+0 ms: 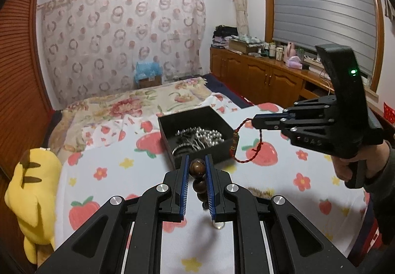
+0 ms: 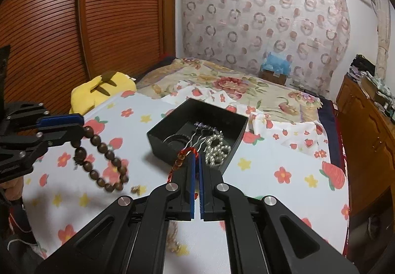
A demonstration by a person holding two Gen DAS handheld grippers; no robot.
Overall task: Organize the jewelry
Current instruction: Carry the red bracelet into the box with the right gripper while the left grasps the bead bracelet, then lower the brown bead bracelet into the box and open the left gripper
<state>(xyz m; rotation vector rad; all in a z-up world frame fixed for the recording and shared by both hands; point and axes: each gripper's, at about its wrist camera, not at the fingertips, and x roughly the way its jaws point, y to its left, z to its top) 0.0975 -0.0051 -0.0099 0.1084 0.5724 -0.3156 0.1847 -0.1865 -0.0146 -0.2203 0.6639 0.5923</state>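
Wooden bead bracelet (image 2: 102,158) pinched in left gripper (image 1: 196,163), red cord (image 1: 246,143) in right gripper (image 2: 196,163); 1 black box (image 2: 160,128).

Strawberry-print bed (image 1: 103,175), black jewelry box (image 1: 229,148), yellow plush toy (image 1: 32,197)

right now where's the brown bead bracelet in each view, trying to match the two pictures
Left wrist view: the brown bead bracelet sits low centre, pinched by the left gripper, hanging down between its fingers.
Right wrist view: the bracelet hangs at left, a full loop dangling from the left gripper above the bedsheet.
Shared landmark: the black box of jewelry, just beyond the bracelet in the left view, to its right in the right view.
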